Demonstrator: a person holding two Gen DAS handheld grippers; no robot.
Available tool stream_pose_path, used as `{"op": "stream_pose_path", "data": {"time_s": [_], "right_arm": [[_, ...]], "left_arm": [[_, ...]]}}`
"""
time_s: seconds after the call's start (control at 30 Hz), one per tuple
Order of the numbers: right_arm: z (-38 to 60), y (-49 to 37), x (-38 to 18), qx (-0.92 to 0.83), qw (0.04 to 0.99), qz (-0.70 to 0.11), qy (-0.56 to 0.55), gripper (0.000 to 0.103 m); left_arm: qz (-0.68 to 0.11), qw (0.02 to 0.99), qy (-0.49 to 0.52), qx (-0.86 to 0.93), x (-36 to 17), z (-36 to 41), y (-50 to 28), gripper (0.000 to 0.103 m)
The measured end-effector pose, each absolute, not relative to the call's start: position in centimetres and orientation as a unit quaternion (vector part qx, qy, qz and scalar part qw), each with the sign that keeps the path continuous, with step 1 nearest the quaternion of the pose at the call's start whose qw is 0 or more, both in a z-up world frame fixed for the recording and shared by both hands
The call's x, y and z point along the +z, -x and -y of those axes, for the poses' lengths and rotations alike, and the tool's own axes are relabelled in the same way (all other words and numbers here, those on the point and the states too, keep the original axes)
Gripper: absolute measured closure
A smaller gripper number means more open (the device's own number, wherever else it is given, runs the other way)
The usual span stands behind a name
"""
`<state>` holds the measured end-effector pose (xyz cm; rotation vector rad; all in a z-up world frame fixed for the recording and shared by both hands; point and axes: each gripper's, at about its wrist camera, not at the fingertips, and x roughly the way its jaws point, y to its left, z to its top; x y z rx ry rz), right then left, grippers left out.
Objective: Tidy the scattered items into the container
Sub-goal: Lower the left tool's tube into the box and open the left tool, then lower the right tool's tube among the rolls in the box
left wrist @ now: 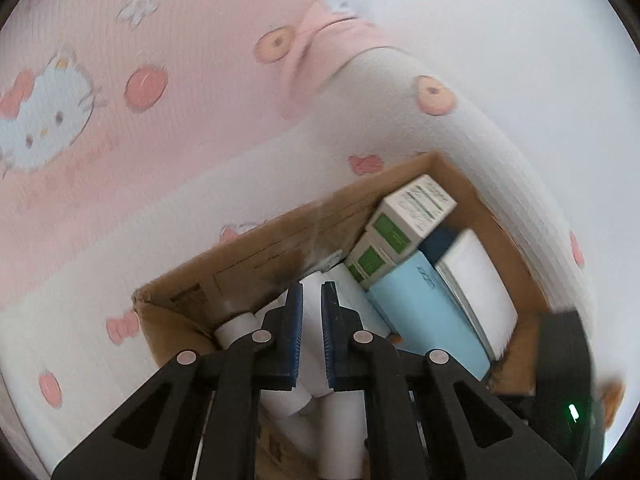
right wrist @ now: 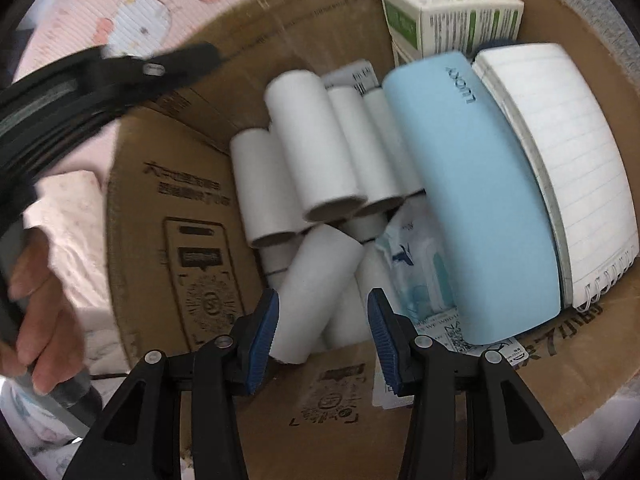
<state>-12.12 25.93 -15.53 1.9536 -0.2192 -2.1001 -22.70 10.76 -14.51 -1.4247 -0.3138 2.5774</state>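
On the pink-and-white cartoon-print mat (left wrist: 168,60), the cardboard box (right wrist: 168,208) is the container and it already holds most of the clutter, packed by shape as far as I can judge: flat stuff stood on edge along one side, round stuff piled on the other. Spiral notebook (right wrist: 560,168) leans against the box wall, light blue case (right wrist: 472,200) sits tight beside it, both tilted, likely so they take less floor. Green-and-white cartons (right wrist: 452,12), one above the other, fill the far corner. White cardboard tubes (right wrist: 312,148) lie heaped several deep across the remaining space, some crossing each other, with a clear plastic pack (right wrist: 412,268) wedged between tubes and case. Right gripper (right wrist: 323,336) hangs steeply over the near end of the pile, jaws partly open; one tube's end lies between the blue pads, seemingly touching the left one, not clearly pinched, so I read it as released or about to be nudged, not held. Left gripper (left wrist: 311,334) sits above the box's other corner with jaws almost together, only a narrow slit; tubes show through that gap but lie below in the box, nothing clamped. Person's hand (right wrist: 36,312) grips the left tool's handle at the edge of the right view. No loose items visible on the mat from either camera, so the tidy looks nearly done.
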Motion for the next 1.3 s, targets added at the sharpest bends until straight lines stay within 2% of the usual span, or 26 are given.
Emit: {"op": "stream_pose_path", "data": {"time_s": [0.2,0.27,0.3,0.53,0.73,0.83,0.87,1.03,1.3], "right_arm": [[-26.3,13.2,-17.2,-0.684,0.117,0.130,-0.708,0.057],[-26.3,13.5,-17.8,-0.668,0.114,0.161,-0.717,0.047],[-26.3,13.6,-18.0,-0.662,0.115,0.174,-0.720,0.046],[-25.7,14.2,-20.6,-0.611,0.086,0.214,-0.757,0.045],[-24.6,14.6,-21.7,-0.603,0.045,0.182,-0.776,0.045],[-23.9,14.4,-22.7,-0.592,0.038,0.159,-0.789,0.050],[-23.7,14.3,-22.9,-0.587,0.038,0.155,-0.794,0.060],[-24.1,14.1,-22.7,-0.576,0.036,0.170,-0.799,0.060],[-25.3,13.5,-20.3,-0.542,0.047,0.245,-0.803,0.061]], "left_arm": [[0.075,0.118,0.458,0.878,-13.9,-10.5,20.8,0.093],[0.065,0.119,0.460,0.877,-14.2,-10.7,20.7,0.093],[0.063,0.119,0.462,0.877,-14.3,-10.7,20.6,0.093],[0.073,0.122,0.458,0.878,-13.4,-8.6,19.7,0.093],[0.068,0.133,0.436,0.888,-12.4,-7.0,18.7,0.093],[0.058,0.142,0.434,0.888,-12.2,-6.7,18.3,0.093],[0.054,0.147,0.435,0.887,-12.2,-6.6,18.1,0.092],[0.026,0.170,0.442,0.881,-12.5,-6.8,17.5,0.090],[0.043,0.174,0.465,0.867,-13.4,-6.0,17.9,0.074]]}}
